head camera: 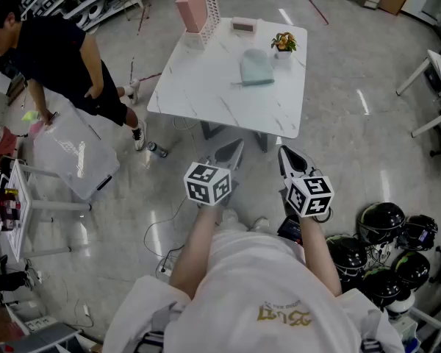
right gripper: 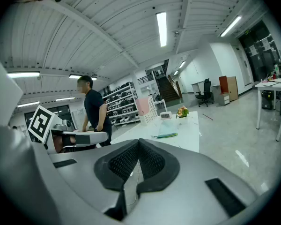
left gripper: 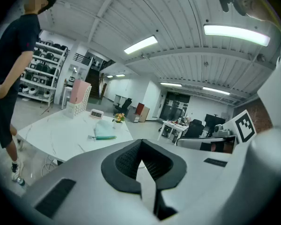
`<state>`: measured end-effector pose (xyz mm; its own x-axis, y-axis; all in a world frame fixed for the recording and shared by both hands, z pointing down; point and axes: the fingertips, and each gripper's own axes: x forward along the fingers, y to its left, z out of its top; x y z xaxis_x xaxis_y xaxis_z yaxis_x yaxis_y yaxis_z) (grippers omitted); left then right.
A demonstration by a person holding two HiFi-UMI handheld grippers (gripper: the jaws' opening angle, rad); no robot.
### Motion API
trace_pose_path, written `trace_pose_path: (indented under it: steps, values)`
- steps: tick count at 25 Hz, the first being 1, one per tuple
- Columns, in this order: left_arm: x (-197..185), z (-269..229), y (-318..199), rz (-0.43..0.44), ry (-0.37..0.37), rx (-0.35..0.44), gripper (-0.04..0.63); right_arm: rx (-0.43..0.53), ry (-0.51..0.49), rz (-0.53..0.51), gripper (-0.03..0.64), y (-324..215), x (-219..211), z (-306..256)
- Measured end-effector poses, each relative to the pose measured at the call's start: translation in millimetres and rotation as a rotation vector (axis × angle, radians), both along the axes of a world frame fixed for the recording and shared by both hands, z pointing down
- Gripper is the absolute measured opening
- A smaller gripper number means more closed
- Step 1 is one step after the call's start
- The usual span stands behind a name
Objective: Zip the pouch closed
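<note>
the table is white with grey marble veins. on it sit a pale teal pouch and a pink organiser.

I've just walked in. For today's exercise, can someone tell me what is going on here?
A person stands back from the white table, holding a gripper in each hand. The left gripper and the right gripper are both shut and empty, pointing toward the table. The pale green pouch lies on the table beside a small potted plant, untouched, so the zipping has not begun. Off to the left, a second person in dark clothes bends over a clear bin.
</note>
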<state>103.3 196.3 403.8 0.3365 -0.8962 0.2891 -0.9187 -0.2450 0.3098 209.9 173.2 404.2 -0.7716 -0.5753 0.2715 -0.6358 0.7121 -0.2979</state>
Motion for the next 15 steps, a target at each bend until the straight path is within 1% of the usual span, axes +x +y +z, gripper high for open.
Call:
trace_pose_path:
  steps: [7, 10, 11, 12, 13, 14, 15]
  values:
    - [9, 0, 11, -0.025, -0.007, 0.003, 0.018, 0.002, -0.004, -0.005, 0.011, 8, 15, 4]
    - [5, -2, 11, -0.059, -0.007, 0.012, 0.018, -0.002, -0.025, 0.023, 0.012, 5, 22, 5]
    - [3, -1, 10, -0.072, 0.004, 0.01, 0.067, -0.01, -0.036, 0.027, 0.013, 3, 24, 5]
    - [2, 0, 8, -0.081, 0.023, 0.003, 0.226, -0.022, -0.045, 0.025, 0.069, 2, 24, 5]
    - [0, 1, 7, -0.087, 0.044, -0.004, 0.271, -0.033, -0.052, 0.02, 0.152, 0, 23, 5]
    - [-3, 1, 6, -0.095, 0.061, -0.007, 0.288, -0.041, -0.057, 0.017, 0.161, -1, 22, 6]
    - [-6, 2, 6, -0.102, 0.071, -0.007, 0.288, -0.045, -0.058, 0.019, 0.161, -2, 21, 7]
